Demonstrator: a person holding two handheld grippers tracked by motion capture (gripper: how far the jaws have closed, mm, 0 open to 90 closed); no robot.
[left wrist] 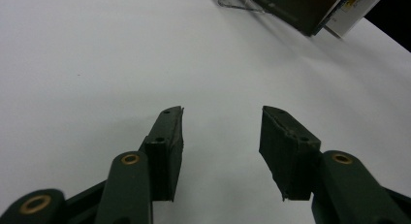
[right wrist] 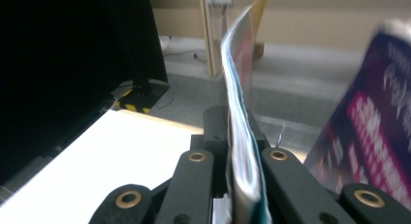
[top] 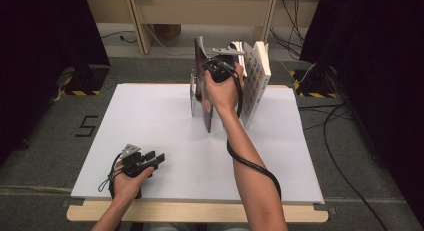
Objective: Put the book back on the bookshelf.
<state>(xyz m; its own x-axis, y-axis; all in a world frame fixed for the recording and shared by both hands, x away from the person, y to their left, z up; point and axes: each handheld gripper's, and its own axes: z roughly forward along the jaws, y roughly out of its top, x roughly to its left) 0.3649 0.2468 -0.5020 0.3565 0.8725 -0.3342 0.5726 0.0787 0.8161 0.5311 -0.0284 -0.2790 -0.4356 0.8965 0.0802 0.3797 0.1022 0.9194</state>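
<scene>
A thin dark-covered book (top: 202, 93) stands upright at the far middle of the white board (top: 150, 126). My right gripper (top: 214, 66) is at its top edge, shut on it. In the right gripper view the two jaws pinch the thin book (right wrist: 238, 64) with its pages squeezed between the pads, and my right gripper (right wrist: 236, 136) points toward the far wall. A thicker white book (top: 256, 83) with coloured squares leans just to the right. My left gripper (top: 157, 157) rests at the front left of the board, open, with nothing between its fingers (left wrist: 170, 136).
A clear stand (top: 192, 93) holds the books at its left side. A purple and pink cover (right wrist: 378, 127) looms close on the right of my right gripper. Black curtains flank the table, and cables (top: 340, 141) trail over the floor on the right.
</scene>
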